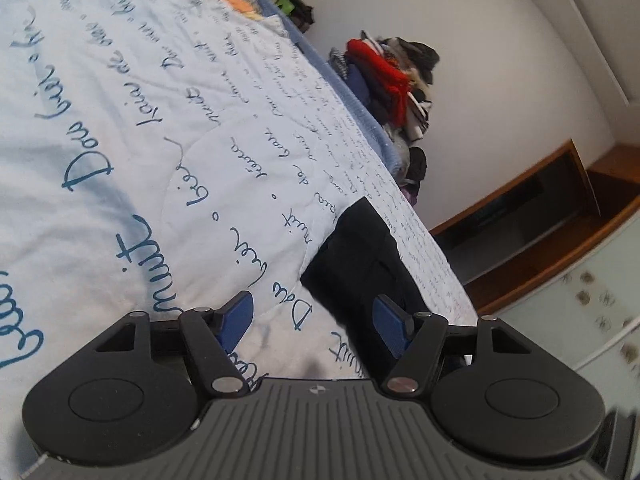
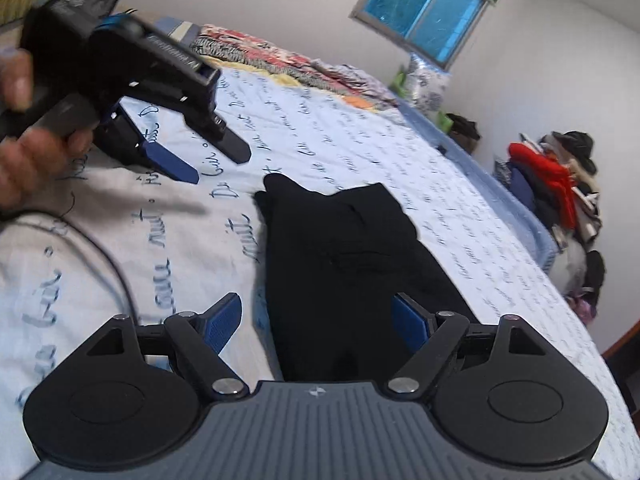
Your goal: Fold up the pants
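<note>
Black pants [image 2: 344,248]; pale blue script-printed quilt [image 2: 400,160]

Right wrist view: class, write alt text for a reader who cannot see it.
Black pants lie in a folded bundle on a pale bedspread printed with blue script, just ahead of the open right gripper, which holds nothing. At upper left a hand holds the left gripper, also open and empty. A clothes pile sits beyond the bed.

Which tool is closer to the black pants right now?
Right. The right tool hangs open directly over the near end of the pants. The left tool, also open, is off to their far left over the quilt.
</note>
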`<action>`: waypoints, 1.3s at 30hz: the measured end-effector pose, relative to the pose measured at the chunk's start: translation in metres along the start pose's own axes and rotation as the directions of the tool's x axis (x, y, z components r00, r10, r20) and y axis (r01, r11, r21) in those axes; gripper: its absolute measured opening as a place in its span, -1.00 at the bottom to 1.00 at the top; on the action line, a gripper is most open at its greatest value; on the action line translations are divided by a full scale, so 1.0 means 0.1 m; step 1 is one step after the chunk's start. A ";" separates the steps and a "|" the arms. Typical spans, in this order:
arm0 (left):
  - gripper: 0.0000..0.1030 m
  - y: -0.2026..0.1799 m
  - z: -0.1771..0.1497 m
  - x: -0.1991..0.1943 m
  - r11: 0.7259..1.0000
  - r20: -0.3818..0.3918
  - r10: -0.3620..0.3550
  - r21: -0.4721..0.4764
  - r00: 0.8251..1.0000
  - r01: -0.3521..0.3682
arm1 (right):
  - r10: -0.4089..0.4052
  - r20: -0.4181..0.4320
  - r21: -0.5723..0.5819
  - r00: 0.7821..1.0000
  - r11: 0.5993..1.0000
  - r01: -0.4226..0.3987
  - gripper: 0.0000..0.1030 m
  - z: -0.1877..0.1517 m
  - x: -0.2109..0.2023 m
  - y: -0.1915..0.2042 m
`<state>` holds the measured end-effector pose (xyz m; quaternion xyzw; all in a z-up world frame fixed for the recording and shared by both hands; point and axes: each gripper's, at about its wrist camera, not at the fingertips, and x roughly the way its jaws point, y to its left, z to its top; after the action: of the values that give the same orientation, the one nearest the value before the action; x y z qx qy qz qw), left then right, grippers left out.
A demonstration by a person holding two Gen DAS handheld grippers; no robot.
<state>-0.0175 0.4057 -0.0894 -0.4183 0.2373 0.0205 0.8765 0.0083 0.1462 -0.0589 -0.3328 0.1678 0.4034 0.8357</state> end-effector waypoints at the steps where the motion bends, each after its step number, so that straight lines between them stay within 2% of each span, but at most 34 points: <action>1: 0.37 -0.02 -0.03 0.00 1.000 0.008 0.003 0.027 1.000 -0.003 | 0.005 -0.006 0.002 1.000 1.000 -0.005 0.60 0.01 0.06 0.00; 5: 0.44 -0.06 -0.12 0.00 0.994 0.037 -0.010 0.105 0.999 0.007 | 0.006 -0.031 -0.003 0.999 1.000 -0.007 0.60 0.09 0.38 0.00; 9: 0.46 0.03 -0.09 0.01 0.996 0.049 -0.059 0.068 0.997 0.056 | -0.010 -0.019 -0.016 1.000 1.000 0.010 0.61 0.19 0.55 0.01; 12: 0.47 0.02 -0.10 0.01 0.995 0.049 -0.061 0.082 0.997 0.057 | -0.054 0.003 -0.075 0.999 0.996 0.054 0.69 0.23 0.65 0.05; 15: 0.50 0.00 -0.10 0.03 0.994 0.048 -0.063 0.094 0.997 0.058 | -0.076 0.022 -0.112 0.997 0.991 0.078 0.67 0.26 0.72 0.10; 16: 0.51 0.01 -0.10 0.03 0.994 0.049 -0.067 0.093 0.997 0.062 | -0.077 0.025 -0.116 0.997 0.990 0.079 0.58 0.26 0.73 0.11; 17: 0.51 0.01 -0.10 0.03 0.994 0.050 -0.072 0.090 0.996 0.067 | -0.066 0.027 -0.119 0.997 0.991 0.069 0.40 0.26 0.73 0.12; 18: 0.51 0.02 -0.10 0.04 0.994 0.051 -0.075 0.087 0.996 0.070 | -0.032 0.019 -0.114 0.999 0.993 0.034 -0.12 0.27 0.73 0.12; 19: 0.51 0.02 -0.10 0.04 0.994 0.051 -0.075 0.086 0.996 0.070 | -0.013 0.008 -0.098 1.000 0.995 0.014 -0.19 0.27 0.74 0.12; 21: 0.52 0.01 -0.09 0.05 0.994 0.048 -0.069 0.092 0.996 0.064 | -0.022 0.022 -0.097 1.000 0.995 0.024 -0.24 0.24 0.75 0.14; 24: 0.52 -0.02 -0.09 0.07 0.994 0.038 -0.048 0.100 0.998 0.044 | -0.012 0.028 -0.048 1.000 0.999 0.013 -0.25 0.22 0.75 0.10; 27: 0.57 -0.06 -0.03 0.10 0.997 0.012 -0.023 0.070 1.000 0.022 | -0.031 0.059 -0.038 0.998 0.999 0.033 -0.25 0.15 0.74 0.14; 29: 0.74 -0.08 0.03 0.13 1.000 -0.006 -0.023 0.020 1.000 0.024 | -0.041 0.071 -0.043 0.997 0.998 0.045 -0.25 0.14 0.73 0.16; 32: 0.81 -0.15 0.12 0.21 0.999 -0.033 -0.018 -0.034 0.999 0.017 | -0.013 0.071 0.000 0.997 1.000 0.013 -0.25 0.13 0.74 0.09; 37: 0.81 -0.31 0.22 0.38 0.996 -0.078 -0.067 -0.067 0.995 0.061 | -0.005 0.074 0.017 0.997 1.000 0.003 -0.25 0.13 0.74 0.07; 39: 0.81 -0.36 0.24 0.49 0.996 -0.110 -0.065 -0.064 0.992 0.058 | -0.001 0.075 0.022 0.997 1.000 0.000 -0.25 0.13 0.74 0.06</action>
<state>0.0443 0.3922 -0.0720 -0.4521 0.2726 -0.0229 0.8490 0.0496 0.1993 -0.0928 -0.3081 0.1409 0.4134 0.8452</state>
